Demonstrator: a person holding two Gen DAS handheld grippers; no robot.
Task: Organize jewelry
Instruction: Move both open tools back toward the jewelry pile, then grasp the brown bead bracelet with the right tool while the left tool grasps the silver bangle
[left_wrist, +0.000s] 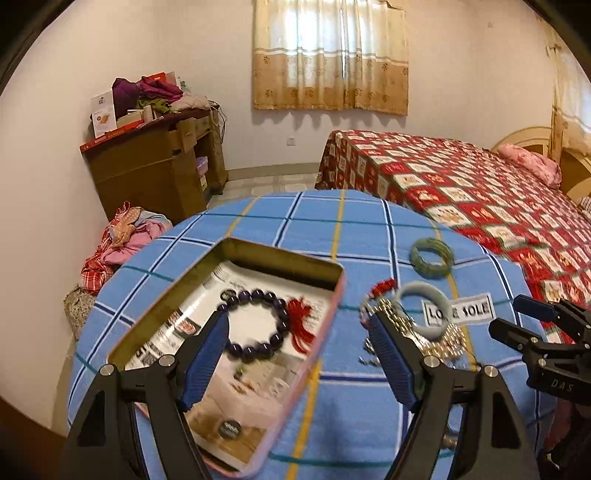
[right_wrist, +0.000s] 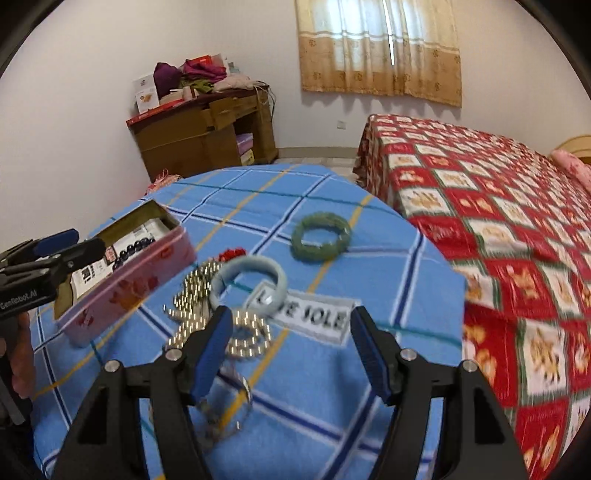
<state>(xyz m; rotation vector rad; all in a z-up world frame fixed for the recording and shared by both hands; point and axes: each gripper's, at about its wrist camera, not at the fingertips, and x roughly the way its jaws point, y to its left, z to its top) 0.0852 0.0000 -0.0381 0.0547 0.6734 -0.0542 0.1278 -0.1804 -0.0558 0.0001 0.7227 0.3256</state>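
An open pink tin (left_wrist: 280, 253) lies on the round table's blue checked cloth (left_wrist: 351, 406). Inside it is a dark purple bead bracelet (left_wrist: 258, 295) with a red tassel. My left gripper (left_wrist: 299, 354) hovers open over the tin's right edge, nothing between its pads. To the tin's right lie a pale blue bangle (right_wrist: 251, 280), a green bangle (right_wrist: 320, 236), a silver bead chain (right_wrist: 221, 321), a small red bead piece (right_wrist: 232, 254) and a thin silver ring (right_wrist: 236, 402). My right gripper (right_wrist: 291, 350) stands open and empty above the cloth, just in front of the pale bangle and chain.
A white cloth label (right_wrist: 314, 317) is sewn on beside the pale bangle. A bed with a red patterned quilt (right_wrist: 498, 221) stands close on the right. A wooden desk (left_wrist: 155, 166) piled with clothes stands at the back left. A clothes heap (left_wrist: 122, 243) lies below the table's left edge.
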